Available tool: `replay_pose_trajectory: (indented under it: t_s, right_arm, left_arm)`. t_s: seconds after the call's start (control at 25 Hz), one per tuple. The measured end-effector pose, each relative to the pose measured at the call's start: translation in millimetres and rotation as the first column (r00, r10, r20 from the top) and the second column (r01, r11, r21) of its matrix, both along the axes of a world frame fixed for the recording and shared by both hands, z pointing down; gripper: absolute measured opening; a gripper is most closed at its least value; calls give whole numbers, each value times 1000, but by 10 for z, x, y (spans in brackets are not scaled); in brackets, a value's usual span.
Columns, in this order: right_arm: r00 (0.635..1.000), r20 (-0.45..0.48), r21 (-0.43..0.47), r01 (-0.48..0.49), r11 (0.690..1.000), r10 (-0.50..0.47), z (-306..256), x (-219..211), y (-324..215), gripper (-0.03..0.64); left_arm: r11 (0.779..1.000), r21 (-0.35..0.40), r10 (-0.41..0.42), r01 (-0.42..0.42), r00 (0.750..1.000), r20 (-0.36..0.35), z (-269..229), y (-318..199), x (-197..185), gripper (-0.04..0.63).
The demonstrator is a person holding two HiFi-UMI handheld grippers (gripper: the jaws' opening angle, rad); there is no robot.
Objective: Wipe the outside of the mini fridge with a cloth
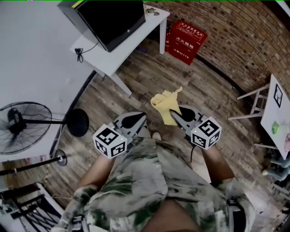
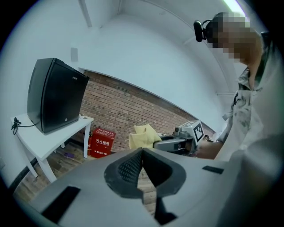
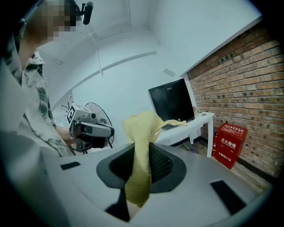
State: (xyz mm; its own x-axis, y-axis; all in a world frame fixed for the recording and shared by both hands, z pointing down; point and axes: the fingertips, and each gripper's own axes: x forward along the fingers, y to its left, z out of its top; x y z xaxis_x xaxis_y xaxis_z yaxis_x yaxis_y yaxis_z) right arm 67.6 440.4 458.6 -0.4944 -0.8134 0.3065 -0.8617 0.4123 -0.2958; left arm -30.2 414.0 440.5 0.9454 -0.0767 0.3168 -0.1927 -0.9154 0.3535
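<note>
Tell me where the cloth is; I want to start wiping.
Head view, just right of centre: the cloth is pinched in the right claw, over the floor, short of the table holding the fridge.

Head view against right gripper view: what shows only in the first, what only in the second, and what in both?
Only the head view: the marker cube of the right gripper, the round base of the fan, a second white table at the right edge. Only the right gripper view: the camera on the person's head, and the ribbed inner faces of this gripper's jaws, shut on the yellow cloth. Both: that cloth, the black mini fridge on its white table, the red box, the brick wall, the left gripper, the fan.
</note>
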Motion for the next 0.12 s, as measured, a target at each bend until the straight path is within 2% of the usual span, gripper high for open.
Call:
replay_pose_trajectory:
  t_s: [0.12]
  right_arm:
    - [1000,23,-2,-4,1000,4,9,94,-10,89]
  left_arm:
    - [1000,-17,-4,4,1000,-1,-6,-7,105,26]
